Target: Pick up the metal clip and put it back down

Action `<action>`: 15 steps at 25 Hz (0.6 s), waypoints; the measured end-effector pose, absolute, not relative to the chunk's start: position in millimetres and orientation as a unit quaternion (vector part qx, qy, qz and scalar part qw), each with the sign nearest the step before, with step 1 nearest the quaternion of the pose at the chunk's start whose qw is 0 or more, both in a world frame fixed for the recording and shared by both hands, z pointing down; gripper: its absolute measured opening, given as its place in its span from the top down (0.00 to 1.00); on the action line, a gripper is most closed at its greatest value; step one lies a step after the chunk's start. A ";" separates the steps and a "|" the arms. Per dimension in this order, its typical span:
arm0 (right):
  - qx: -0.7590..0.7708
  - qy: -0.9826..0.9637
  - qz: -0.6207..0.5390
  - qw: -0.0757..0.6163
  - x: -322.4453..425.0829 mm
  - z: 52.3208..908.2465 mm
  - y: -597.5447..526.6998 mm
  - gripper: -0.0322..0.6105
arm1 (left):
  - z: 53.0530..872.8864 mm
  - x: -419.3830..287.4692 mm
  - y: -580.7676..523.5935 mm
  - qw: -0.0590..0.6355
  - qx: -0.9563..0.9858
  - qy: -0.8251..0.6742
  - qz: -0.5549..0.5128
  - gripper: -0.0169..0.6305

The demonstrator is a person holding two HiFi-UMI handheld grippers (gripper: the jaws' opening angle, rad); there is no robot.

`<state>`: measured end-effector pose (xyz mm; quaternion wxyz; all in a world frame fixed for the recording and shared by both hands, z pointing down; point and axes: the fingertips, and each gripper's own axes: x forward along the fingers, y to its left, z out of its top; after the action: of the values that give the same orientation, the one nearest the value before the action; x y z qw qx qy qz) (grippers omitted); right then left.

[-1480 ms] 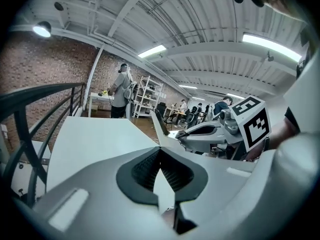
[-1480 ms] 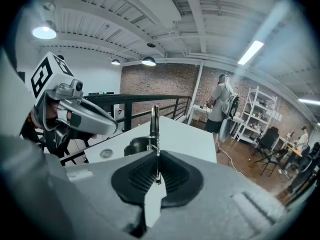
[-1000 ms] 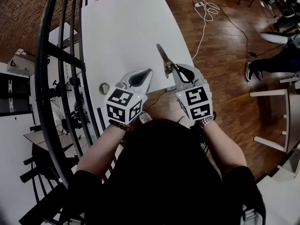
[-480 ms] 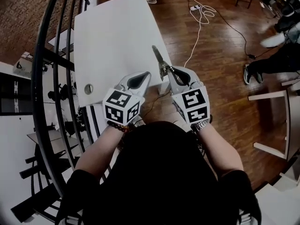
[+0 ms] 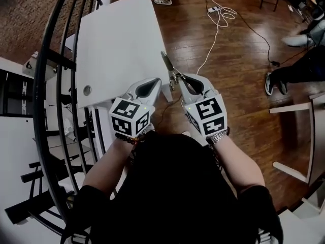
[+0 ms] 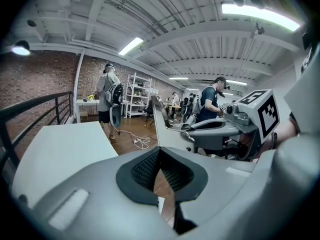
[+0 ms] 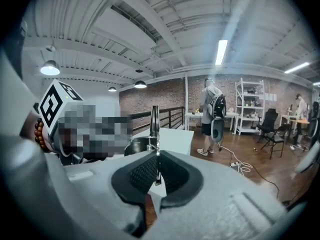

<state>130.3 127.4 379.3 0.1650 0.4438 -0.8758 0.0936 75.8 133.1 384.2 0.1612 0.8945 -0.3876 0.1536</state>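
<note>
right claw (image 7: pixel 156 156): clenched on clip (image 7: pixel 155 119), gripping its near end
clip: in the air, off the surface (image 5: pixel 119 39), sticking straight out ahead of right claw's tips
left claw (image 6: pixel 160 151): clenched shut, nothing in it, just left of right claw
surface: white, ahead of and below both claws
</note>
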 end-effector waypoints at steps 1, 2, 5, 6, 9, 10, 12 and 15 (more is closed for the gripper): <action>0.443 -0.877 0.095 0.163 133.5 377.8 128.7 0.96 | 382.9 78.3 133.9 0.161 0.894 -0.390 0.154 0.95; 0.442 -0.877 0.096 0.160 136.0 376.4 129.4 0.96 | 381.9 80.0 134.2 0.162 0.893 -0.391 0.154 0.95; 0.439 -0.879 0.098 0.157 141.3 375.3 128.8 0.96 | 381.8 83.3 131.4 0.163 0.890 -0.396 0.153 0.95; 0.438 -0.880 0.100 0.156 143.2 376.1 128.4 0.96 | 382.9 84.6 129.7 0.165 0.890 -0.398 0.152 0.95; 0.432 -0.882 0.111 0.151 149.0 377.7 127.0 0.96 | 386.6 88.9 123.9 0.171 0.888 -0.400 0.150 0.95; 0.430 -0.883 0.116 0.148 151.4 377.5 125.0 0.96 | 387.7 90.5 120.3 0.173 0.887 -0.401 0.149 0.95; 0.427 -0.884 0.120 0.148 156.8 378.0 117.2 0.96 | 390.8 94.4 110.4 0.178 0.886 -0.402 0.147 0.95; 0.422 -0.885 0.120 0.155 160.2 382.1 103.6 0.96 | 398.0 98.2 95.3 0.186 0.885 -0.403 0.143 0.95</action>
<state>160.2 103.6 382.1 0.1548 0.4218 -0.8853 0.1201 98.2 95.3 398.0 0.1856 0.8847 -0.4029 0.1434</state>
